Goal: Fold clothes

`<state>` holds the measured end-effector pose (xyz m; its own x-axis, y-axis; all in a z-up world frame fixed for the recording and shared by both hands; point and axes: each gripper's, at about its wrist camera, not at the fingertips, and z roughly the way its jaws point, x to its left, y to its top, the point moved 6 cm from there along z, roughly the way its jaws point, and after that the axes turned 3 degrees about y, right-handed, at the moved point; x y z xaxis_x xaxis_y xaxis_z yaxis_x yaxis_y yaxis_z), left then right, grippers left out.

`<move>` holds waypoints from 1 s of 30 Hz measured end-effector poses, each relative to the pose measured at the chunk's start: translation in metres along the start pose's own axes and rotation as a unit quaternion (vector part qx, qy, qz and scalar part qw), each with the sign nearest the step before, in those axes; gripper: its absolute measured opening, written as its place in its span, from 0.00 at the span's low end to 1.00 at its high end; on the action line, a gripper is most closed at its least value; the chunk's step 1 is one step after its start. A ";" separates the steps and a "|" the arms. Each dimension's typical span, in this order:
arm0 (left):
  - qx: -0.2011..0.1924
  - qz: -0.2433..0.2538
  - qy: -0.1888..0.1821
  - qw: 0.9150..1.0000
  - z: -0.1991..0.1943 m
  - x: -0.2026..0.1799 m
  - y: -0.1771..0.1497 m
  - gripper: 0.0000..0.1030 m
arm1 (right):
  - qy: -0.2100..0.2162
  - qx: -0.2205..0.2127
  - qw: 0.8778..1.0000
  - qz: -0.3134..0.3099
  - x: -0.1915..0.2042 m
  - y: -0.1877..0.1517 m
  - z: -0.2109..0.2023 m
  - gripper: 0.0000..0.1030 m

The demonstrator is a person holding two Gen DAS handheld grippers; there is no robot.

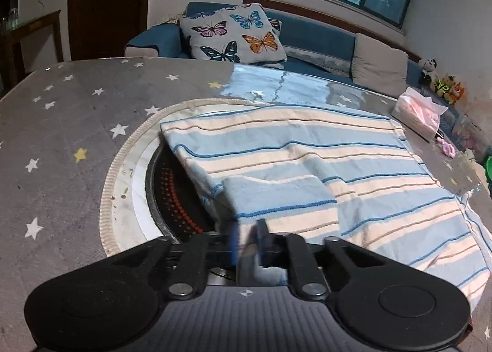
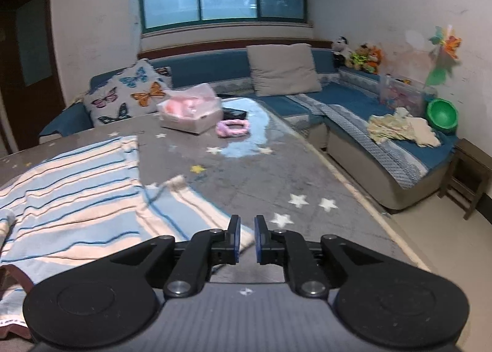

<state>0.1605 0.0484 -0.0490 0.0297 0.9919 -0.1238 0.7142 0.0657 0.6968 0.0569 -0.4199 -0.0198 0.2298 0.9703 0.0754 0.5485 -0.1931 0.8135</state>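
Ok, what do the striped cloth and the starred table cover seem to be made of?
Striped cloth: looks like soft woven or terry cotton, matte, going by its fuzzy surface, raised blue stripe ridges and limp folds where the left gripper pinches it. Starred table cover: probably printed fabric under clear glossy plastic film; it mirrors the window at its far edge.

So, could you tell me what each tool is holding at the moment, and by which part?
The left tool pinches a folded-over corner of the blue-and-cream striped cloth. The right tool is open and holds nothing.
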 end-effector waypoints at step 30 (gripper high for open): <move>-0.004 -0.131 0.193 0.972 -0.143 0.156 -0.052 0.29 | 0.134 0.124 0.973 -0.142 0.087 -0.019 0.005 0.47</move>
<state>0.0282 0.2149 -0.0031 -0.4180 0.9081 -0.0245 0.6564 0.3206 0.6829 0.0702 -0.3326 -0.0312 -0.1596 0.9862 0.0431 0.7434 0.0913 0.6626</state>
